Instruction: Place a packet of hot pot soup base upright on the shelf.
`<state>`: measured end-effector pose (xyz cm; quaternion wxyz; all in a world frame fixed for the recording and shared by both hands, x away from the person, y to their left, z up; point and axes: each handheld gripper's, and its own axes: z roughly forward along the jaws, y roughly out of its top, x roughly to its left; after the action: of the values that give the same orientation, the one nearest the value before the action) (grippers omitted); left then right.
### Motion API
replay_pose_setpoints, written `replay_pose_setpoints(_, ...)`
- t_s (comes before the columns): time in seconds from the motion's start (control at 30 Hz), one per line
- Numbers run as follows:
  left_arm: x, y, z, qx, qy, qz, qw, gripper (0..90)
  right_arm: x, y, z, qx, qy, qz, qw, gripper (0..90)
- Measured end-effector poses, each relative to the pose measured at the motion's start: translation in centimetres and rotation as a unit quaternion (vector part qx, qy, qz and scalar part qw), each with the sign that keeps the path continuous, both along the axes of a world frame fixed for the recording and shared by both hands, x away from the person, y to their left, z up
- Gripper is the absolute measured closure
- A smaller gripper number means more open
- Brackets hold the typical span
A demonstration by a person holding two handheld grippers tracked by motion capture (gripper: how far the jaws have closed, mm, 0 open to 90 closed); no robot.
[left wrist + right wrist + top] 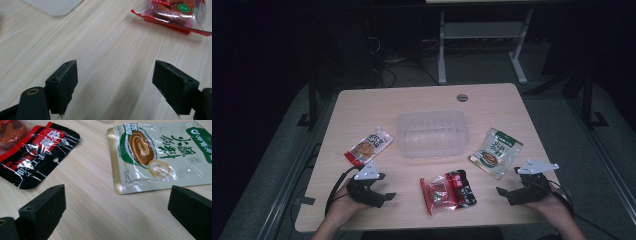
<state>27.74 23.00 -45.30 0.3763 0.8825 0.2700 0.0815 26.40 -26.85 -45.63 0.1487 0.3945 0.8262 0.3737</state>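
A clear plastic tub (432,133) stands mid-table. Three snack packs lie around it: an orange-red pouch (368,146) at the left, a red and black pack (448,191) in front, and a green and white pouch (496,152) at the right. My left gripper (384,190) rests near the front left edge, open, with bare wood between its jaws (115,85). The red pack (175,13) lies ahead of it to the right. My right gripper (508,181) sits at the front right, open and empty (115,212), facing the green pouch (160,155) and the black end of the red pack (37,157).
The wooden table (362,107) has a grey cable grommet (462,97) near its far edge. A white desk frame (482,45) stands on the dark floor behind. A corner of the tub (55,6) lies ahead of the left gripper.
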Motion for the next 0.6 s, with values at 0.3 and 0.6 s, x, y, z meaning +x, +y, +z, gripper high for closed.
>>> replay_pose_setpoints(0.3, 0.1, 0.1, 0.5, -0.008, 0.014, 0.000, 0.9999, 38.3, 0.2, -0.2, -0.2, 0.007, 0.005, -0.005, 1.0000, 5.0)
replay_pose_setpoints(0.6, -0.2, -1.2, 1.9, -0.027, 0.026, -0.011, 0.9992, 78.9, 0.7, 0.1, 0.0, 0.019, 0.002, 0.004, 0.9998, 5.8)
